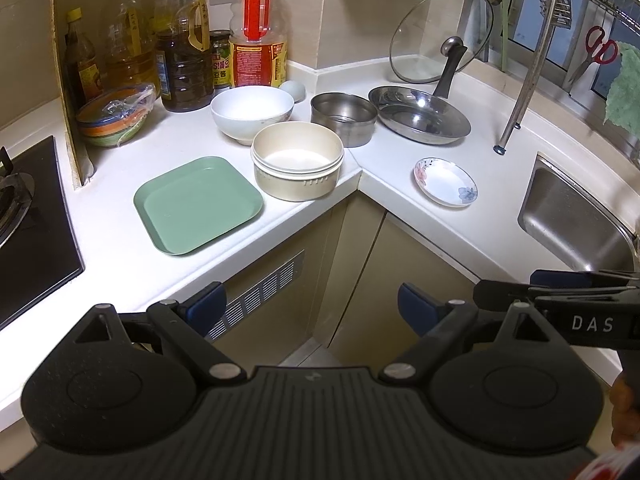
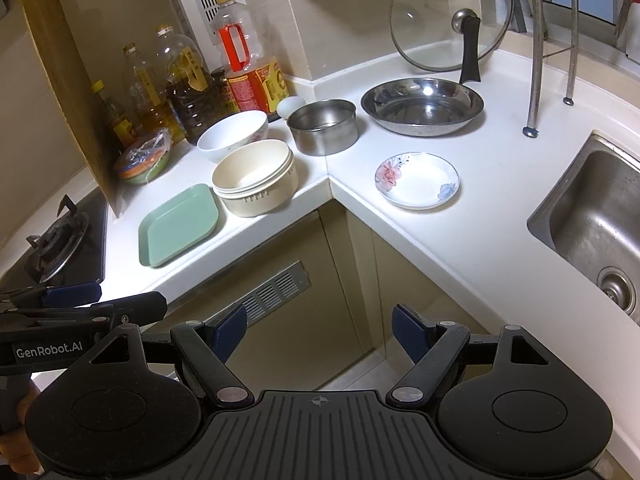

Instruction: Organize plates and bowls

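Note:
On the white corner counter [image 1: 400, 168] lie a green square plate [image 1: 198, 205] [image 2: 178, 225], stacked cream bowls [image 1: 298, 160] [image 2: 256, 178], a white bowl [image 1: 252, 112] [image 2: 233, 131], a steel pot [image 1: 344, 118] [image 2: 322, 125], a steel pan [image 1: 419, 114] [image 2: 422, 105] and a small floral plate [image 1: 445, 181] [image 2: 417, 180]. My left gripper [image 1: 312, 308] is open and empty, held below the counter edge in front of the cabinet. My right gripper [image 2: 320, 328] is open and empty, also below the counter edge. Each shows at the other view's side, the right gripper [image 1: 560, 286] and the left [image 2: 80, 300].
Oil and sauce bottles [image 1: 184, 40] stand at the back left, with a wrapped stack of coloured bowls [image 1: 116, 114]. A glass lid [image 1: 440, 36] leans on the wall. A gas hob [image 1: 24, 216] is at left, a steel sink [image 2: 596, 220] at right, a dish rack leg [image 1: 520, 92] between.

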